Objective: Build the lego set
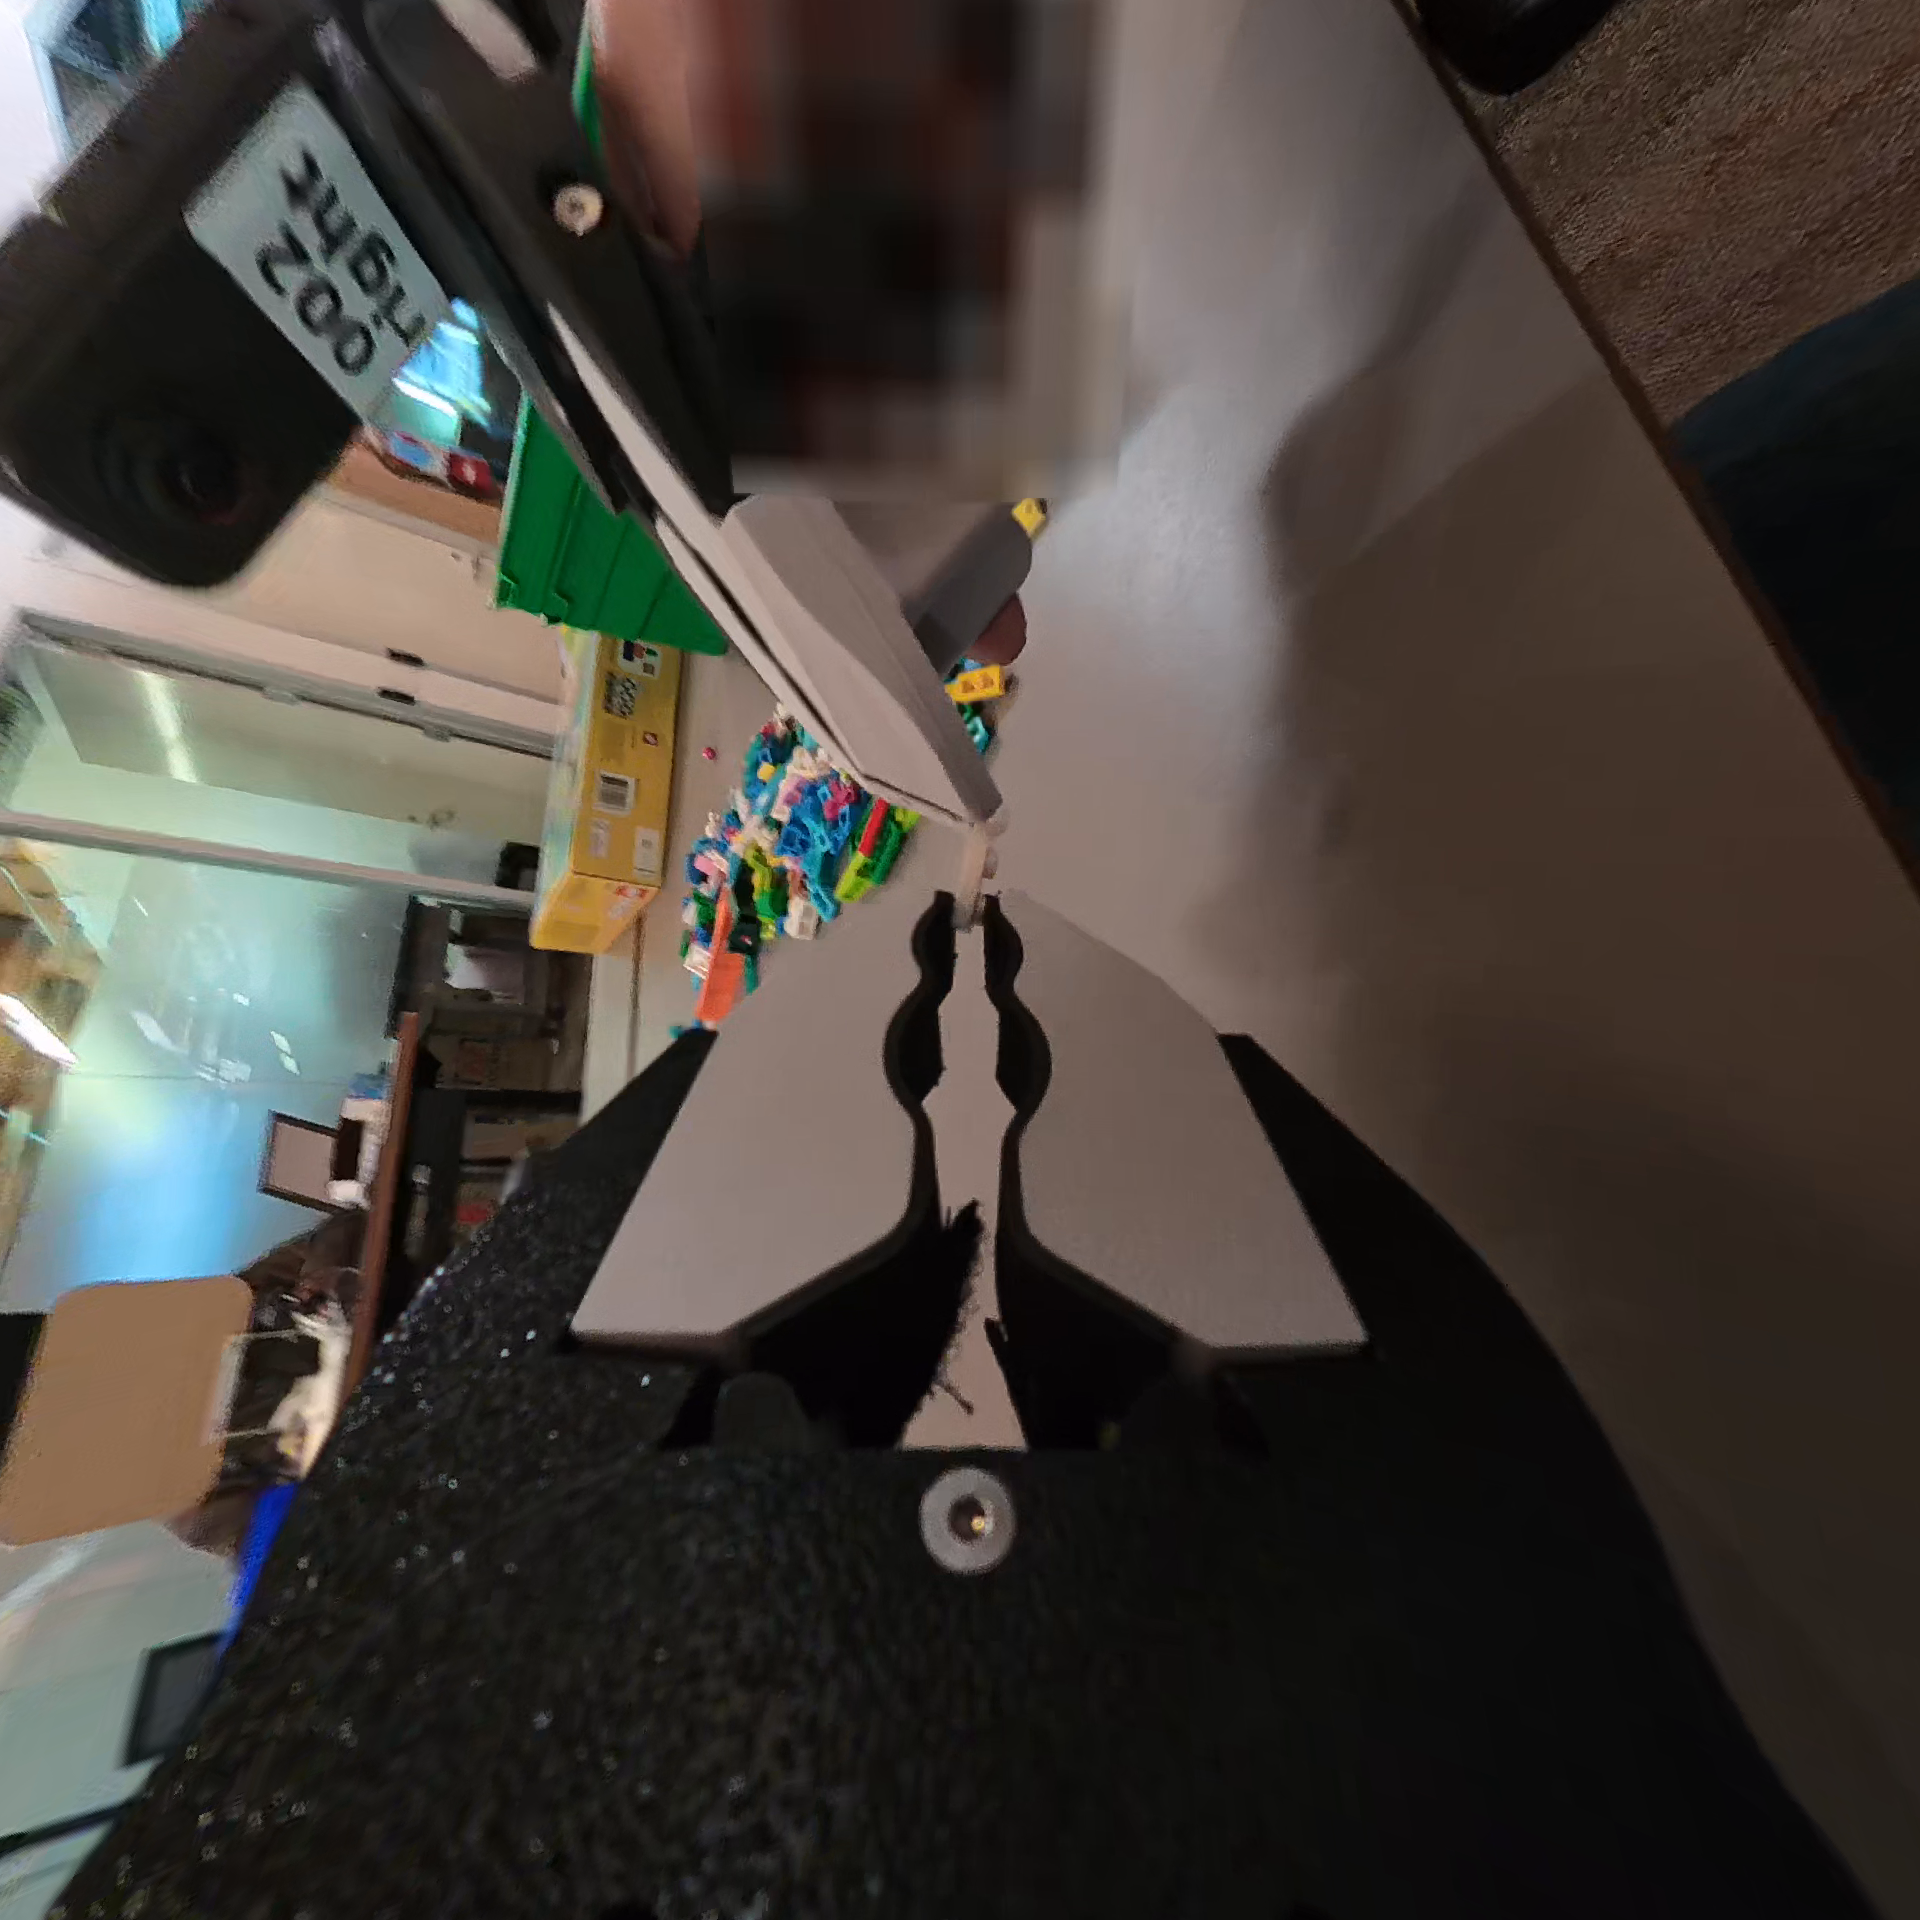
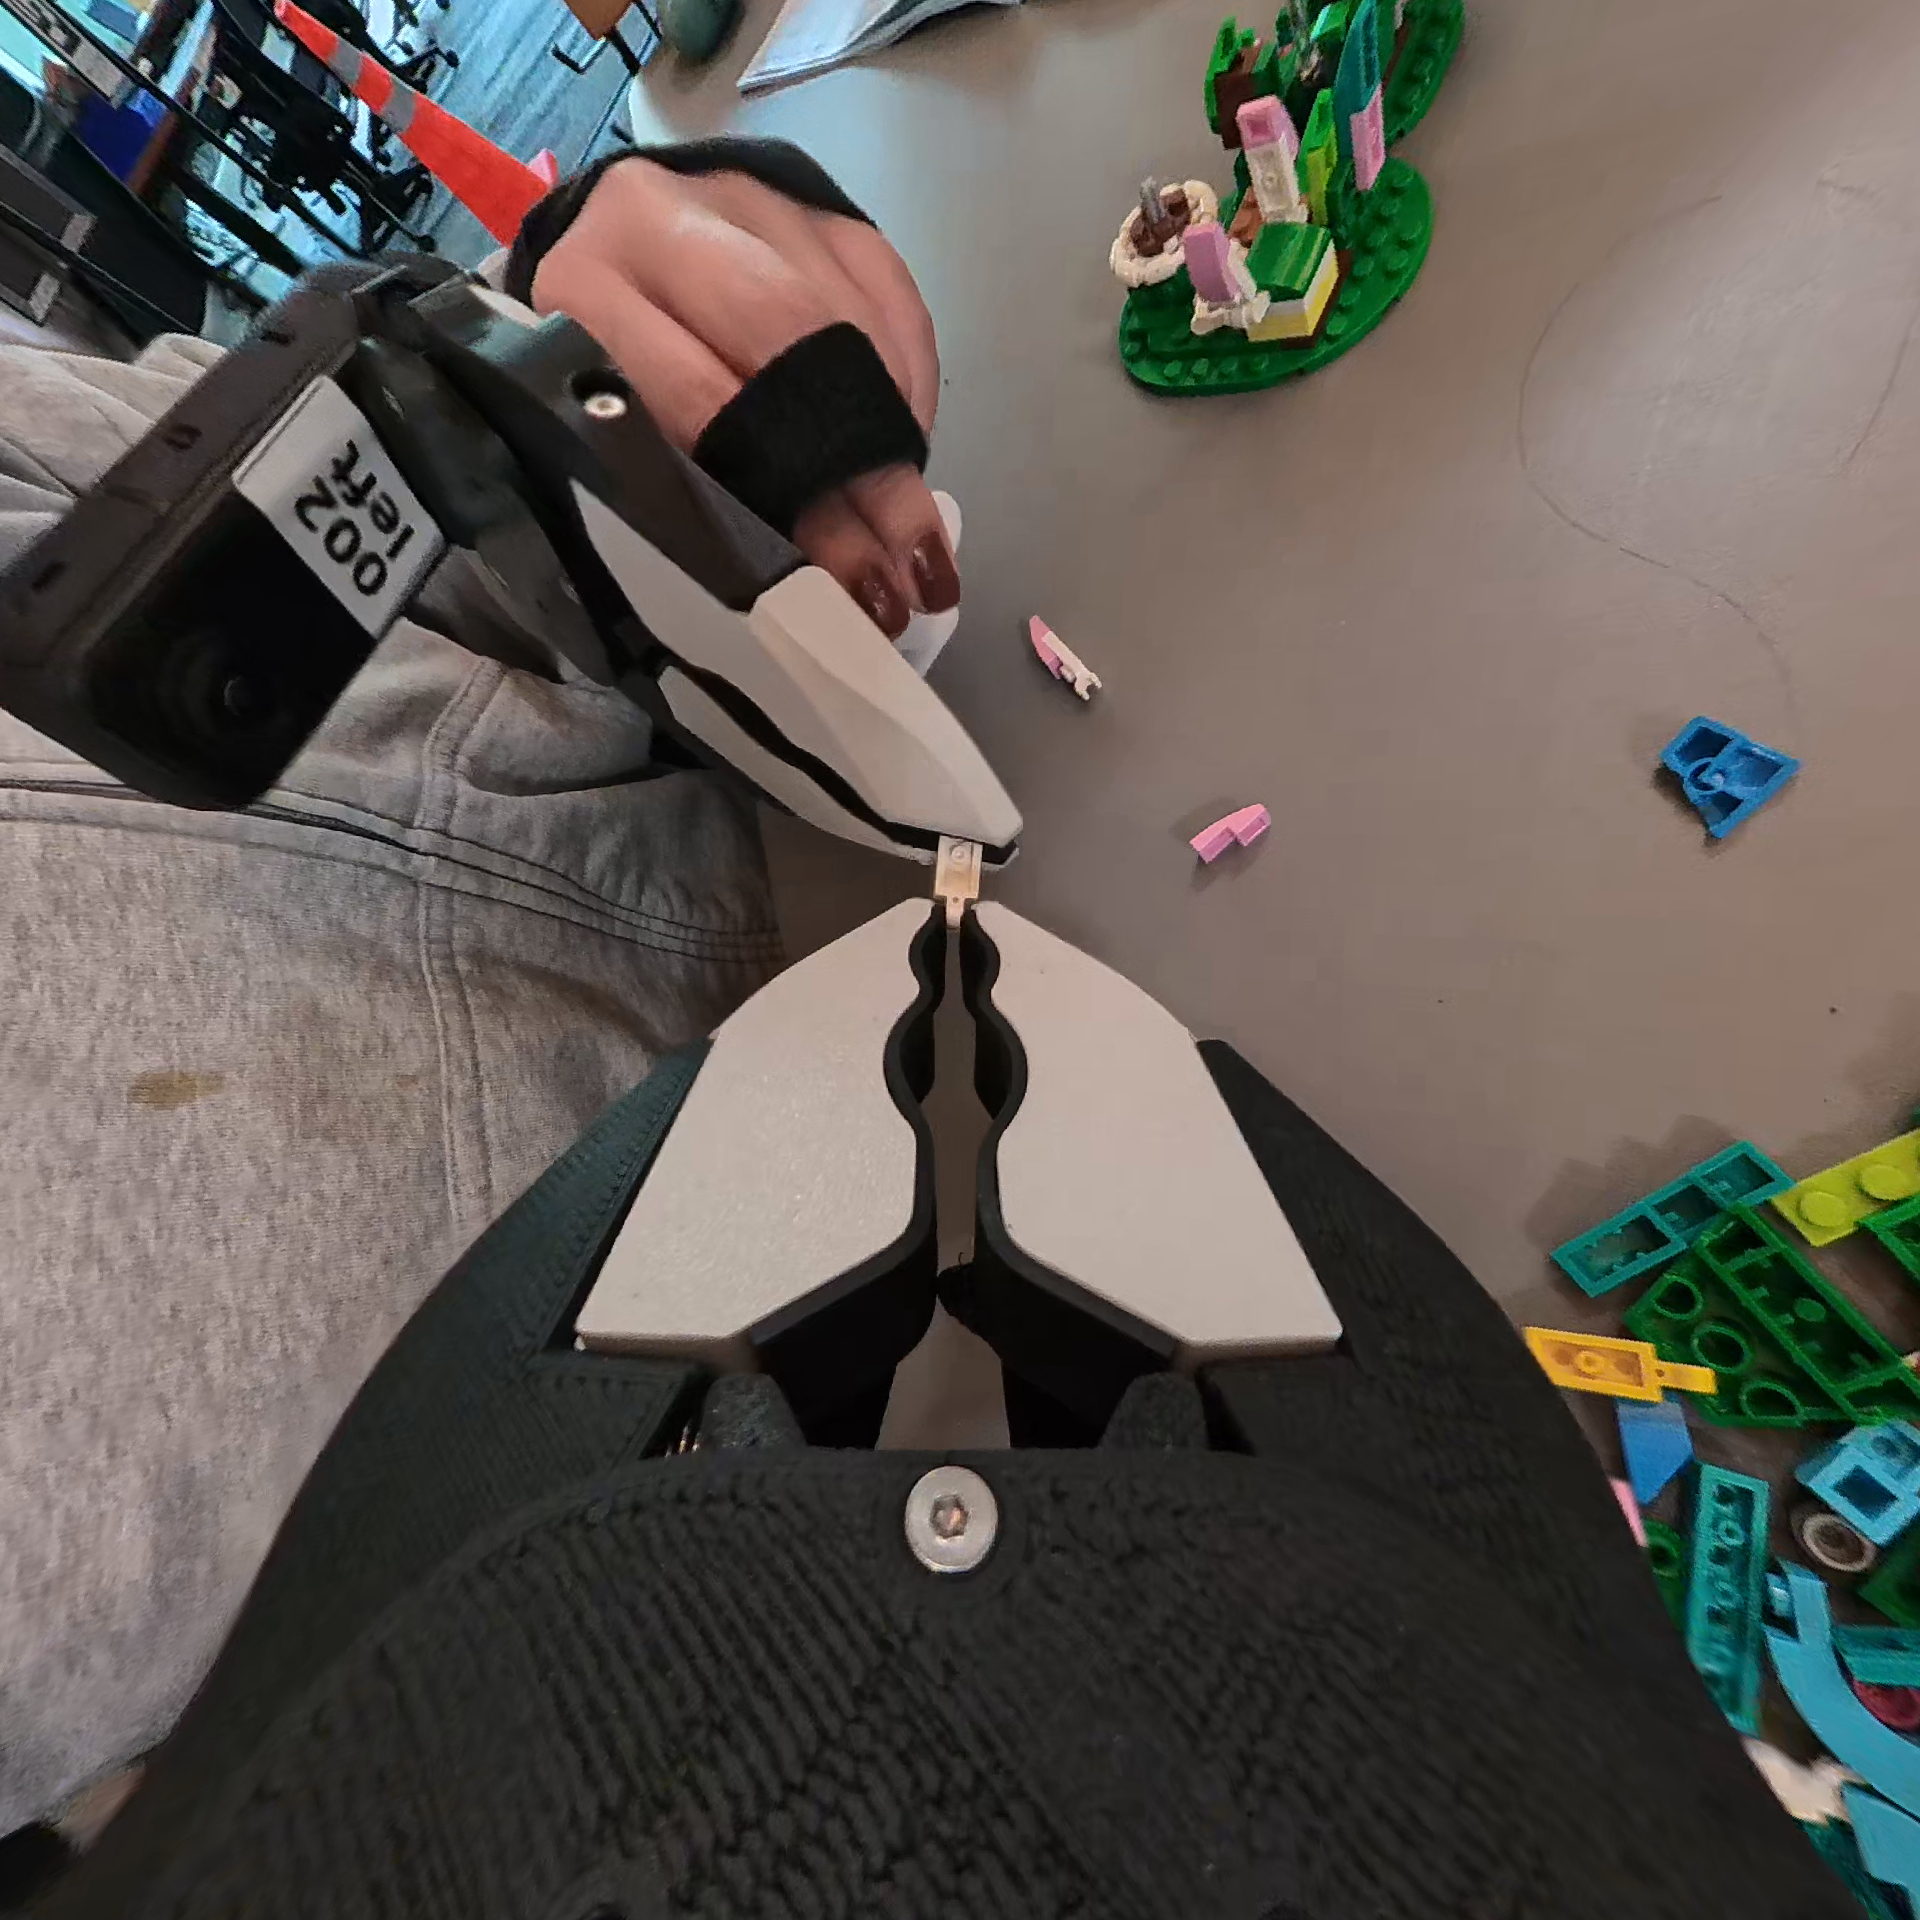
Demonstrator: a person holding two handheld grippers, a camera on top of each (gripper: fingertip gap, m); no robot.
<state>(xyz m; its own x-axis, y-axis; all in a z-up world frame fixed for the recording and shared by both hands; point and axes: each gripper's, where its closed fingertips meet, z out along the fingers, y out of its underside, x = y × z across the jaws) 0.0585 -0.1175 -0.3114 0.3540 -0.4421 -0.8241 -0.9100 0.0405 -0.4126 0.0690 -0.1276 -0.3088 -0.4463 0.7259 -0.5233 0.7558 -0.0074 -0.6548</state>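
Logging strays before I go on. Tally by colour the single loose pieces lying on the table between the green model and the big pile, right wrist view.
Pink: 2 (curved pink piece, pink-and-white piece)
Blue: 1 (blue piece)
Total: 3

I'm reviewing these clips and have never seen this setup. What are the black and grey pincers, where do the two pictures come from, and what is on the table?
They are hand-held grasping devices, one per hand, each with a camera looking along its two fingers. One picture comes from the left tool, the other from the right tool. Each view also shows the other tool and the hand holding it. Both tools are shut tip to tip on one small white lego piece, held above the grey table. On the table lie a pile of loose bricks, two pink pieces, a blue piece, a partly built green model and a yellow box.
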